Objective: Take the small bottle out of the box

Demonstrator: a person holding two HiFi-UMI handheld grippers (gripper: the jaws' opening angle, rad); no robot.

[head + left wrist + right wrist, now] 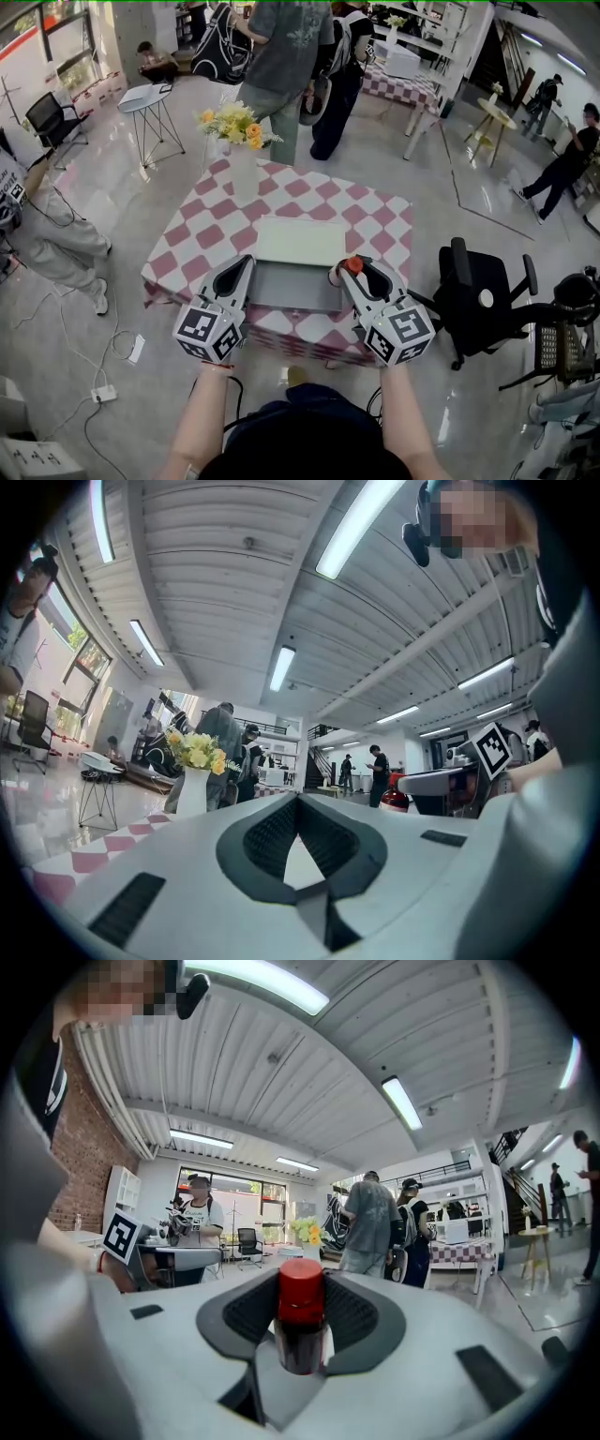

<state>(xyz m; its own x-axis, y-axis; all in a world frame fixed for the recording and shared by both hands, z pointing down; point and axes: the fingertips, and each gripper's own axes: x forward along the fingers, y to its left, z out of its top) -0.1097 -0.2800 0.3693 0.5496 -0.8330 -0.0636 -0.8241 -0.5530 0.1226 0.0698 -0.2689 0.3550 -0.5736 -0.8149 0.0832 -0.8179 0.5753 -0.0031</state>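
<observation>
A small dark bottle (300, 1335) with a red cap (353, 265) stands upright between the pads of my right gripper (350, 274), which is shut on it. The bottle is lifted clear of the grey open box (292, 287), whose white lid (302, 241) lies folded back on the checkered table (192, 234). My left gripper (240, 270) hovers by the box's left near corner. In the left gripper view its jaws (298, 803) meet at the tips with nothing between them. Both grippers tilt upward toward the ceiling.
A white vase of yellow flowers (242, 164) stands at the table's far left. A black office chair (480, 298) sits right of the table. People stand behind the table (286, 66), and cables lie on the floor at left (103, 356).
</observation>
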